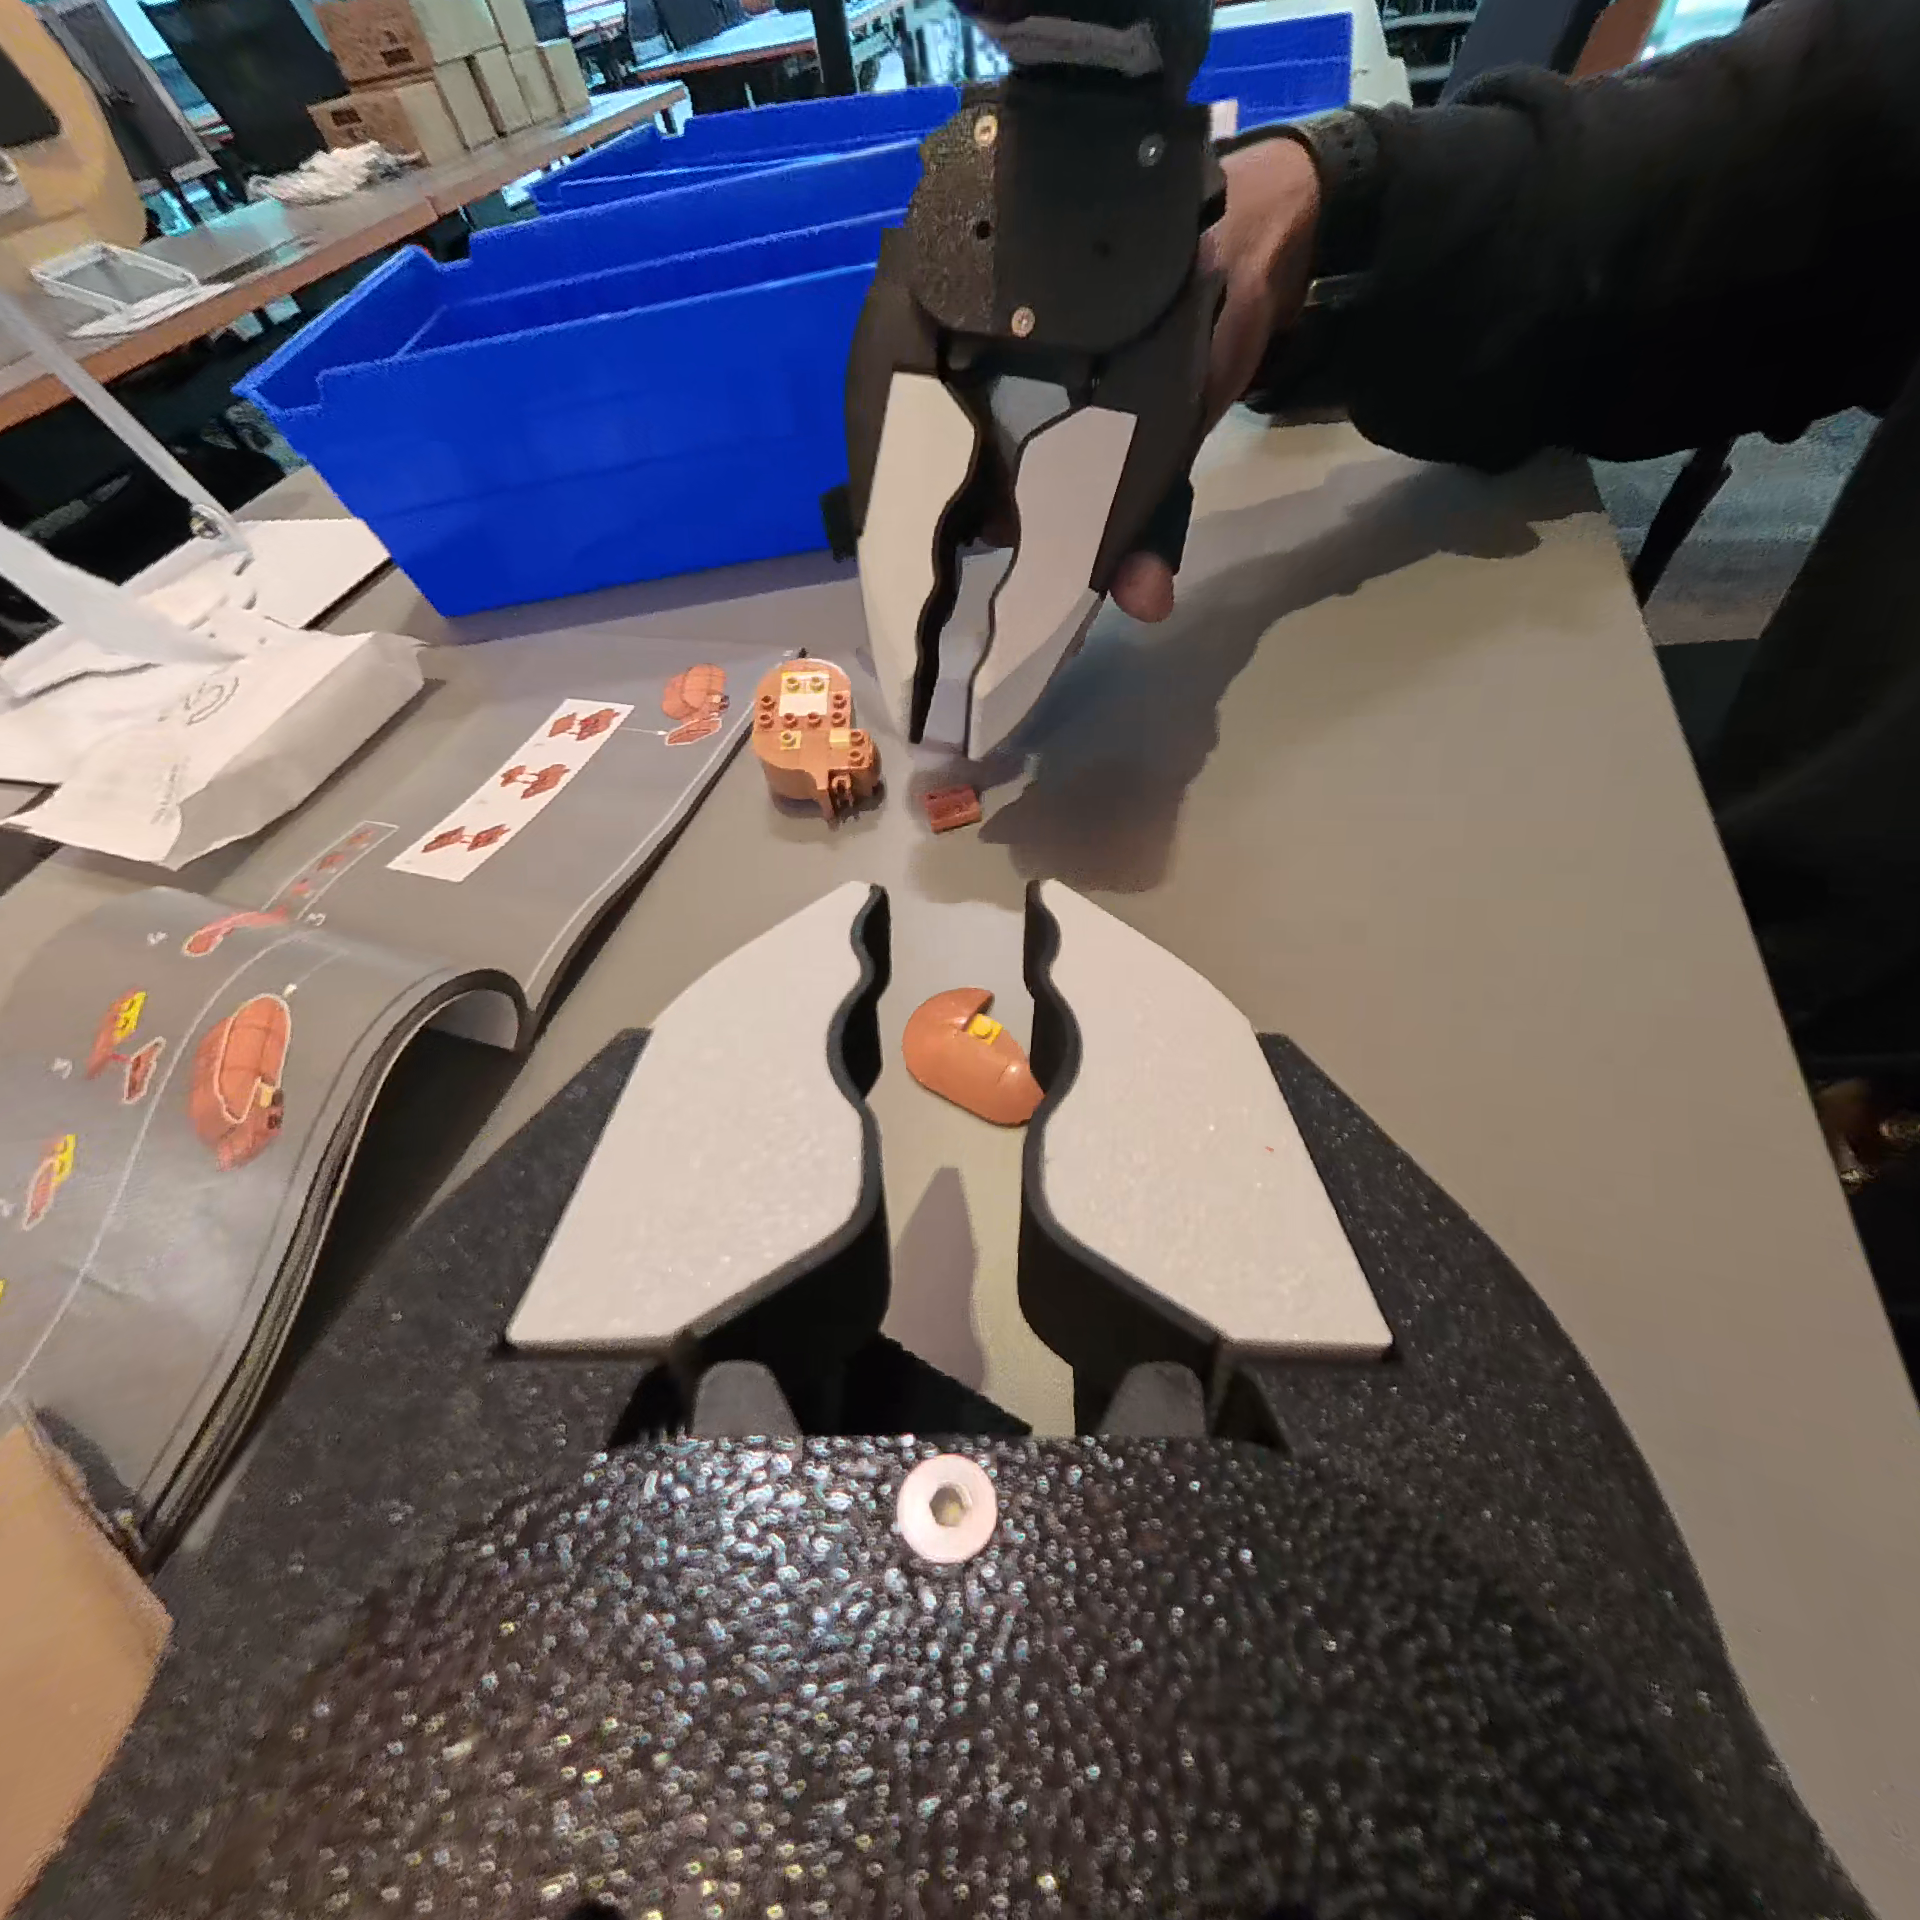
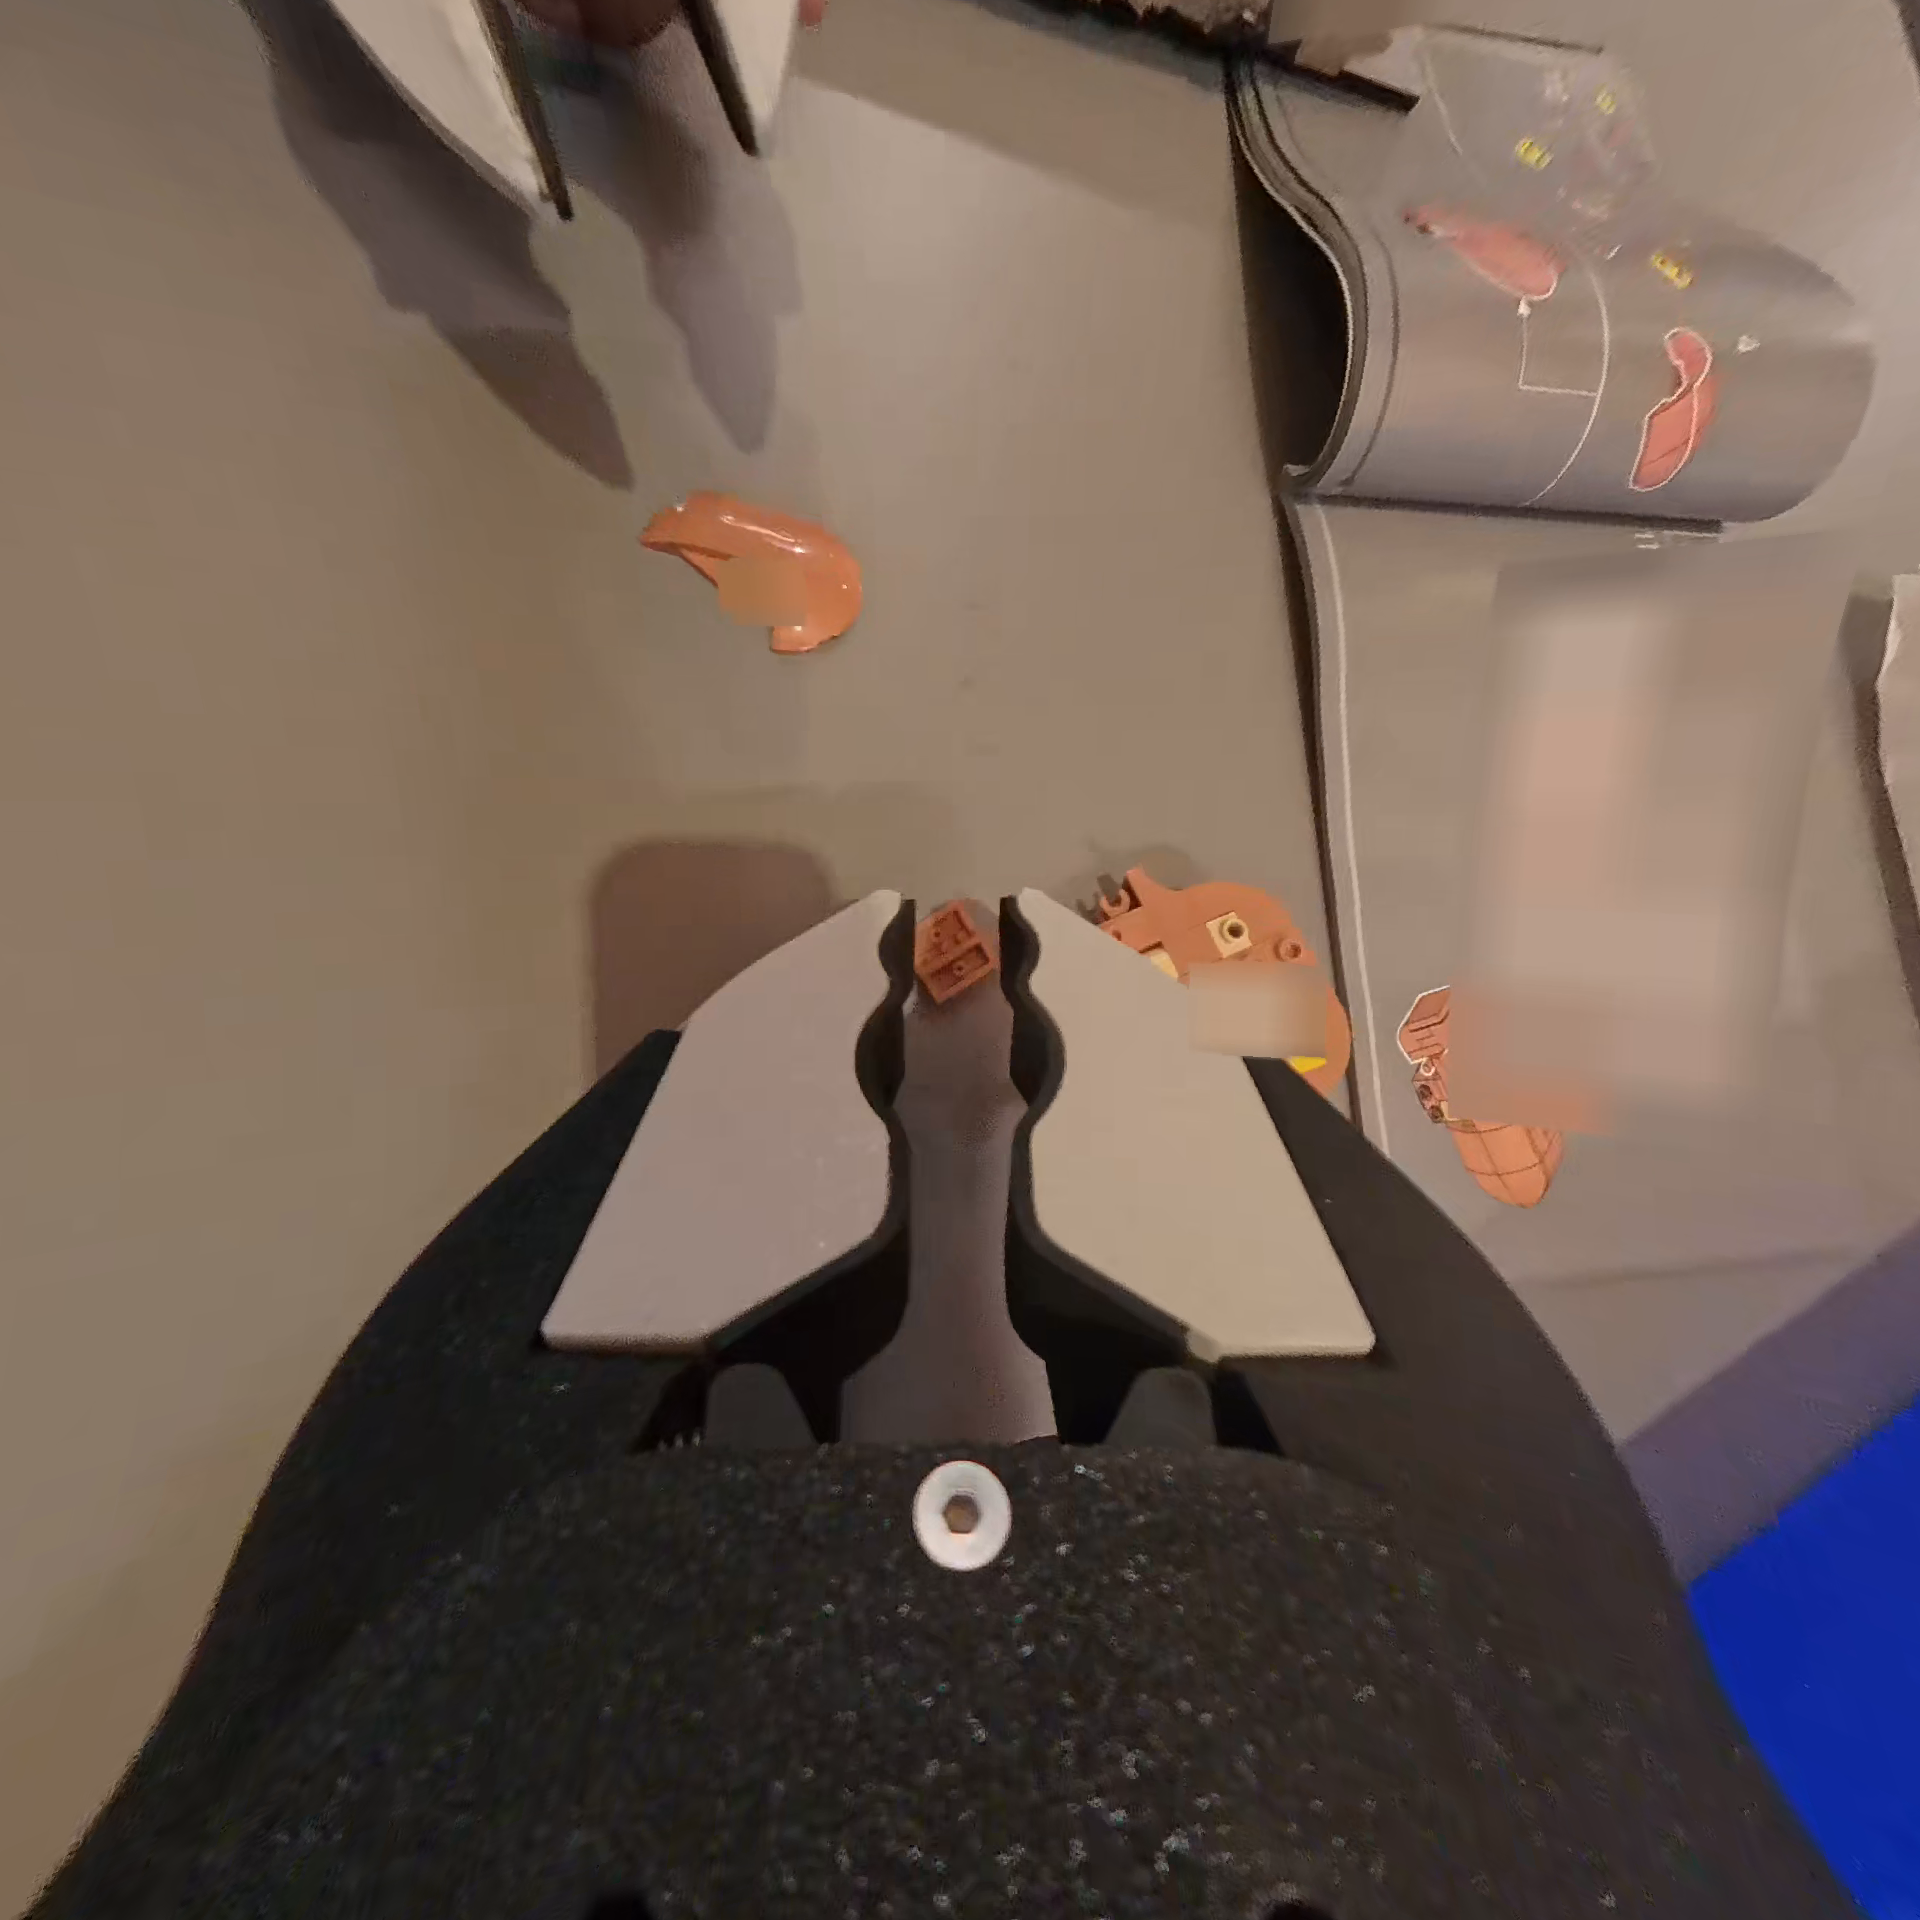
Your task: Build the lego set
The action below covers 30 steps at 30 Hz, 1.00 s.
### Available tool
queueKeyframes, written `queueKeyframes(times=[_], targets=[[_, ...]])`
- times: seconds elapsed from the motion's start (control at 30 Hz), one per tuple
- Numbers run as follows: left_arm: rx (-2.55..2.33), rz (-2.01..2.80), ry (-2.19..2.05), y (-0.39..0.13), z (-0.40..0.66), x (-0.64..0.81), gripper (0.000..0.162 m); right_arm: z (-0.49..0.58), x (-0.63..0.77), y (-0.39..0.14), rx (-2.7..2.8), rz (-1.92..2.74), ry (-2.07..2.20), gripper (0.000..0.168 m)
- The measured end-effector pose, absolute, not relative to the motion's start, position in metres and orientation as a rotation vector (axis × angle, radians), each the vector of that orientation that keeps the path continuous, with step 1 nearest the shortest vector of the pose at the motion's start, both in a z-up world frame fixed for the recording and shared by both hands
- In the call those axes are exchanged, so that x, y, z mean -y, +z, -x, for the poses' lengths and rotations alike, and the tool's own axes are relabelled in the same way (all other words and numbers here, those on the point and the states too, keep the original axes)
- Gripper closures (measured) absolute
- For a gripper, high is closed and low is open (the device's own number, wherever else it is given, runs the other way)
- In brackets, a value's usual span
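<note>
My left gripper (image 1: 956,904) is open and held above the grey table (image 1: 1403,935). A rounded light-brown piece with a yellow stud (image 1: 966,1055) lies on the table, seen through the gap between its fingers. My right gripper (image 2: 956,914) is open with a narrow gap. Its tips point down just above a small dark-brown brick (image 2: 954,961), which lies on the table (image 1: 951,808). A light-brown studded assembly (image 1: 816,743) sits just left of that brick. The right gripper (image 1: 940,732) also shows in the left wrist view, and the left gripper (image 2: 655,177) in the right wrist view.
An open instruction booklet (image 1: 582,790) lies left of the assembly, and it also shows in the right wrist view (image 2: 1558,416). Blue bins (image 1: 623,416) stand behind the work area. White paper bags (image 1: 208,727) lie at the far left. A person's dark sleeve (image 1: 1558,260) reaches in from the right. Spacing between my two grippers at the tips: around 11 cm.
</note>
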<state>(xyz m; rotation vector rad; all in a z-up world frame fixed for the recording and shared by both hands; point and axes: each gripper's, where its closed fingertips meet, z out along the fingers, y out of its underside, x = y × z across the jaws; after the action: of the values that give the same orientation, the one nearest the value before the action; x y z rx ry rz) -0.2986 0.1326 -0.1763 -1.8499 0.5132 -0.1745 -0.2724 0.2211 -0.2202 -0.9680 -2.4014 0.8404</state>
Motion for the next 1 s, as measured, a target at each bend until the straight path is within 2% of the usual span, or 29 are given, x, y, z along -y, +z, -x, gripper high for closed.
queueKeyframes(times=[0.33,0.4,0.7,0.9,1.0], targets=[[-0.463,1.836,-0.225,-0.17,0.304,-0.126,0.141,0.278,-0.227,-0.243,2.543,1.011,0.708,0.149],[-0.464,1.834,-0.234,-0.171,0.303,-0.125,0.141,0.275,-0.225,-0.244,2.563,1.013,0.706,0.156],[-0.477,1.864,-0.287,-0.177,0.293,-0.127,0.142,0.264,-0.214,-0.244,2.498,0.952,0.693,0.168],[-0.5,1.885,-0.284,-0.182,0.288,-0.131,0.142,0.262,-0.217,-0.223,2.397,0.986,0.856,0.16],[-0.5,1.891,-0.279,-0.183,0.287,-0.132,0.142,0.257,-0.222,-0.236,2.457,1.086,0.773,0.144]])
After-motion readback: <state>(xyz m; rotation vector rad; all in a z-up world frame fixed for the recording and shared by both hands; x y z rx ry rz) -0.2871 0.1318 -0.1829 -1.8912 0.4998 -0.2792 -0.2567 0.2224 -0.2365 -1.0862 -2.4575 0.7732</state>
